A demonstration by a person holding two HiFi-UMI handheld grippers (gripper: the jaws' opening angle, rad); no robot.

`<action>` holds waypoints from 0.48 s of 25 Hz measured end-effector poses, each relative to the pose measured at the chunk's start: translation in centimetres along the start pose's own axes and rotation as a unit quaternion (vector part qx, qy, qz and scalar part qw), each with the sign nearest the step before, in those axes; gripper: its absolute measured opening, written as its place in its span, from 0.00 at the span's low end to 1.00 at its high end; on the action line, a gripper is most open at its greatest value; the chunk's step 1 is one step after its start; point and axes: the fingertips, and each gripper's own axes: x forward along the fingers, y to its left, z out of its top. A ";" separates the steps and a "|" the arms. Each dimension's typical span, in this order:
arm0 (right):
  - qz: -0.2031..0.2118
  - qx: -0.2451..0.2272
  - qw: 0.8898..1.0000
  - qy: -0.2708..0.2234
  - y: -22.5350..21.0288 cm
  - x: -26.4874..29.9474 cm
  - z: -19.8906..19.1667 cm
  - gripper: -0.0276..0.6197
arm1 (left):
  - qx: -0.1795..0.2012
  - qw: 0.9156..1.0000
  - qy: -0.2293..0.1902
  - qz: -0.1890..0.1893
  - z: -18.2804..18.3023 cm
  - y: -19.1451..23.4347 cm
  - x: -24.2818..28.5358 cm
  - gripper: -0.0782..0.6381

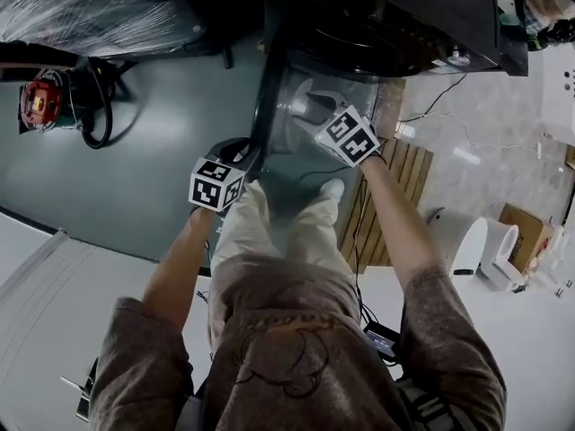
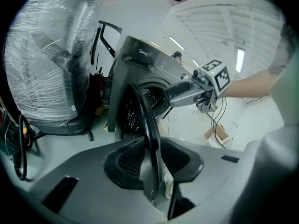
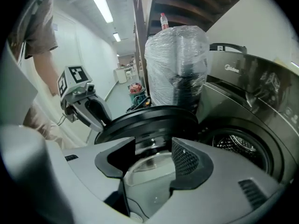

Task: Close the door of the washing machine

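Left gripper [image 2: 152,160] jaws clenched on the black rim of the door [image 2: 148,120], rim edge-on between the pads; right gripper [image 3: 154,155] jaws released, standing apart with the door's glass bulge between them, no pinch visible; door swung out from the front of the washing machine [image 3: 254,101], drum [image 3: 236,146] mouth exposed behind it; plastic-wrapped bundle [image 2: 42,55] stands just beside the machine.
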 end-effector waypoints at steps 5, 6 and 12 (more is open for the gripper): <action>-0.027 0.035 0.999 -0.008 -0.5 -4.2 -3.4 0.41 | 0.001 1.000 0.004 -0.010 0.4 -2.6 1.8 0.25; -0.032 0.043 0.999 -0.010 -0.5 -5.0 -4.2 0.41 | 0.001 1.000 0.005 -0.012 0.5 -3.2 2.2 0.25; -0.055 0.104 0.993 -0.024 0.3 -8.5 -8.4 0.41 | 0.024 0.999 0.018 -0.034 1.3 -6.6 4.9 0.25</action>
